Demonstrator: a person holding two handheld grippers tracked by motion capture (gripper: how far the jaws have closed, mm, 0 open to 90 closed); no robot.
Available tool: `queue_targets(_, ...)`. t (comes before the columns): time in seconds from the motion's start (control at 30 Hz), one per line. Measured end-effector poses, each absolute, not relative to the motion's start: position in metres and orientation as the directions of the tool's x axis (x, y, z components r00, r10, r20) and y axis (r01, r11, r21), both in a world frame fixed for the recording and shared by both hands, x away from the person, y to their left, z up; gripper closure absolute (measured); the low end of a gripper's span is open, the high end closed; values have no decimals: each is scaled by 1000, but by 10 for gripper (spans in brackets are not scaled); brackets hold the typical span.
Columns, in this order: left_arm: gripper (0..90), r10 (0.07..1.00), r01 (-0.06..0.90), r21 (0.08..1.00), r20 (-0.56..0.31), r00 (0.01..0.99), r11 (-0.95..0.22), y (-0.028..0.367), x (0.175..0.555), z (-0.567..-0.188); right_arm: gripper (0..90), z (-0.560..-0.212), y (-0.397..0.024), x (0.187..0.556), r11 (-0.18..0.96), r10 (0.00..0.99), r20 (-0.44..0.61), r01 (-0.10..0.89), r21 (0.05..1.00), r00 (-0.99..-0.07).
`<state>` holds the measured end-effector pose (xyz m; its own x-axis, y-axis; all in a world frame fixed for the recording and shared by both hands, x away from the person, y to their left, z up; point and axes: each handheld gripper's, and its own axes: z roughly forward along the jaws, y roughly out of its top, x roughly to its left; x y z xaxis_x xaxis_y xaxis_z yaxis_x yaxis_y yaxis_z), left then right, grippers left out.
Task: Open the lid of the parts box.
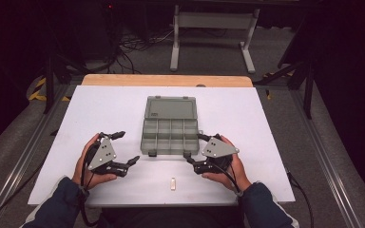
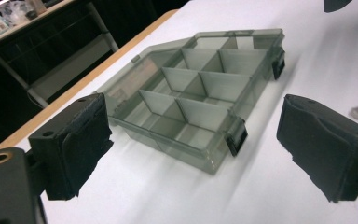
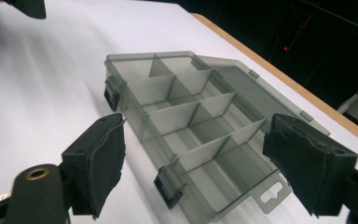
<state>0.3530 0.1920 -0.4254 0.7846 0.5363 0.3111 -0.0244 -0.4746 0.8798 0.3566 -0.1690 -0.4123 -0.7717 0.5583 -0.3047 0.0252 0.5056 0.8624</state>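
Flanking an open grey compartment box at mid-table, the left gripper and right gripper hold nothing, jaws apart. Closing the lid likely needs one gripper steadying the base.

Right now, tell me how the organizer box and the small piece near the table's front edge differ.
The organizer box is grey-green, wide, open and split into compartments; the small piece is pale, tiny and slim. The box lies mid-table between both grippers; the piece lies nearer the person. Both rest on the white table, ungripped.
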Motion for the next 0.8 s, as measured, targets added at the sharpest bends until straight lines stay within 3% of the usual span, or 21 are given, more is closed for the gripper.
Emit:
queue_targets(0.13, 98, 523, -17, 873, 307, 795, -487, 194, 348, -431, 191, -418, -165, 349, 547, 532, -338, 11, 837, -776)
queue_targets(0.4, 92, 524, 17, 869, 282, 804, -494, 201, 340, -443, 185, -439, -154, 341, 598, 451, -291, 43, 800, -844)
queue_targets(0.8, 91, 528, 50, 868, 254, 810, -493, 214, 326, -453, 187, -453, -141, 339, 627, 312, -125, 105, 772, -942)
